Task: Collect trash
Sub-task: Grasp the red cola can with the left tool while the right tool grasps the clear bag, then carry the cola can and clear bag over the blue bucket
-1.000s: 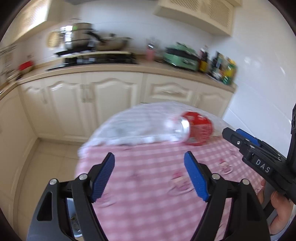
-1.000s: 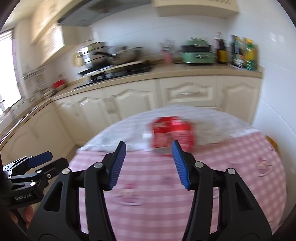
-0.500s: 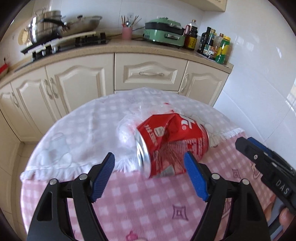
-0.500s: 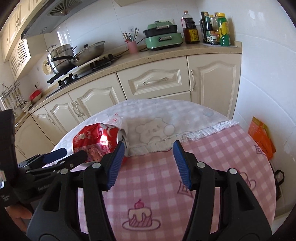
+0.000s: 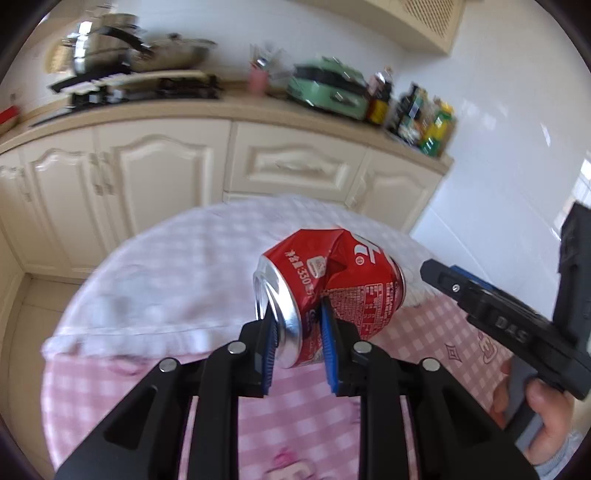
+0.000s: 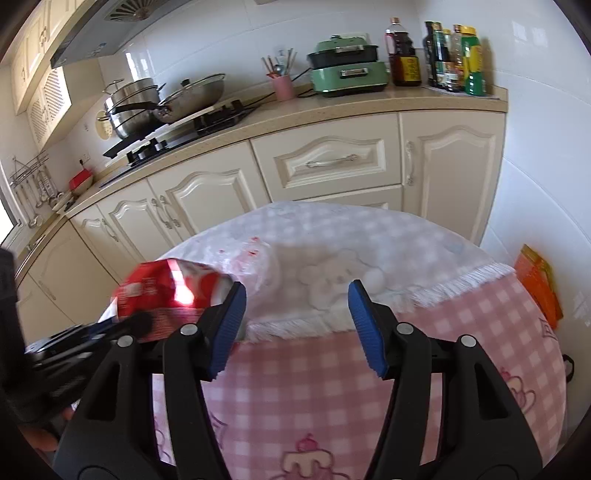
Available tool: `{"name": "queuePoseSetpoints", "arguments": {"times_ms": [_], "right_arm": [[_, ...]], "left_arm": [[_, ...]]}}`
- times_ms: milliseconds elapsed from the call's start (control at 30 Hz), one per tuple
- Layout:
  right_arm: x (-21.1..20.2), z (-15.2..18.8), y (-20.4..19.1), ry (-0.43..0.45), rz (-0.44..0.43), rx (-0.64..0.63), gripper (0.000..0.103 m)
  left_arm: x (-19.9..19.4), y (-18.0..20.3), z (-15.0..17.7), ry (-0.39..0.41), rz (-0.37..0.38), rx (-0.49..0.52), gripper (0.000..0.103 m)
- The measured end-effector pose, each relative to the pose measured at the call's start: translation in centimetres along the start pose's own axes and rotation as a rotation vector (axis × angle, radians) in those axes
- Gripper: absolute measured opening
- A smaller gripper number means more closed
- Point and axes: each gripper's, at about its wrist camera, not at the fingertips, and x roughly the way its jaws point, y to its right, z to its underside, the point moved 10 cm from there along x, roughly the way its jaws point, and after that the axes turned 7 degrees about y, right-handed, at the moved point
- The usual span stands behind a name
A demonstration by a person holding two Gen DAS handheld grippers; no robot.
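The room is a kitchen: one run of cream cabinets (image 6: 325,162) under a beige counter (image 6: 369,103), white tiled walls, one range hood (image 6: 122,18) up at the left. On the counter stand one gas hob (image 6: 184,129) bearing two pans, one pink utensil cup (image 6: 283,85), one green electric cooker (image 6: 347,72) and a cluster of bottles (image 6: 447,59), at least five.

Nearer is one round table covered with a pink checked cloth (image 6: 314,387); over its far half lies one white fringed cloth (image 6: 351,251) with a bear pattern.

There are two grippers, each with two blue-padded fingers. The left gripper (image 5: 299,339) has its jaws closing on the one crushed red can (image 5: 332,288), which lies on its side at the seam of the two cloths; the blue pads press on the silver lid end. The right gripper (image 6: 297,328) has its jaws opening, with only cloth behind the gap and nothing between them; it hovers just right of the can.

A thin clear plastic scrap (image 6: 251,258) with red flecks lies against the can's far side.
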Motion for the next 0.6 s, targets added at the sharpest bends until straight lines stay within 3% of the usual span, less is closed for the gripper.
{"name": "queuePoseSetpoints", "arguments": {"times_ms": [67,167,267,367,433,467,533,567,600], "right_arm": [[0.8,-0.1,-1.0,-0.008,-0.011,-0.015,0.06],[2.8,0.1,-2.7,-0.046,-0.047,-0.013,0.066],[5.6,0.5,-3.8,-0.096,-0.056,0.033,0.066],[8.1,1.1,-3.5,-0.137,-0.019,0.073,0.066],[9.3,1.9,-3.6,-0.174,-0.043,0.118,0.065],[9.5,2.1,-3.7,-0.177,-0.068,0.14,0.052],[9.1,1.9,-3.8,-0.163,-0.068,0.137,0.048],[8.8,1.9,-4.0,-0.159,-0.076,0.135,0.031],[8.5,1.8,-4.3,-0.156,-0.086,0.138,0.03]], "left_arm": [[-1.9,-2.0,-0.9,0.046,-0.038,-0.02,0.021],[-4.5,-6.7,-2.3,0.124,-0.185,-0.055,0.021],[-5.8,-10.1,-3.1,0.154,-0.264,-0.096,0.021],[-6.6,-12.1,-3.4,0.168,-0.308,-0.118,0.021],[-6.9,-13.2,-3.2,0.166,-0.318,-0.131,0.021],[-7.0,-13.7,-3.1,0.164,-0.321,-0.134,0.021],[-7.4,-14.3,-3.0,0.162,-0.32,-0.141,0.021],[-7.8,-14.6,-2.9,0.165,-0.316,-0.147,0.021],[-8.1,-14.8,-2.7,0.168,-0.316,-0.15,0.021]]}}
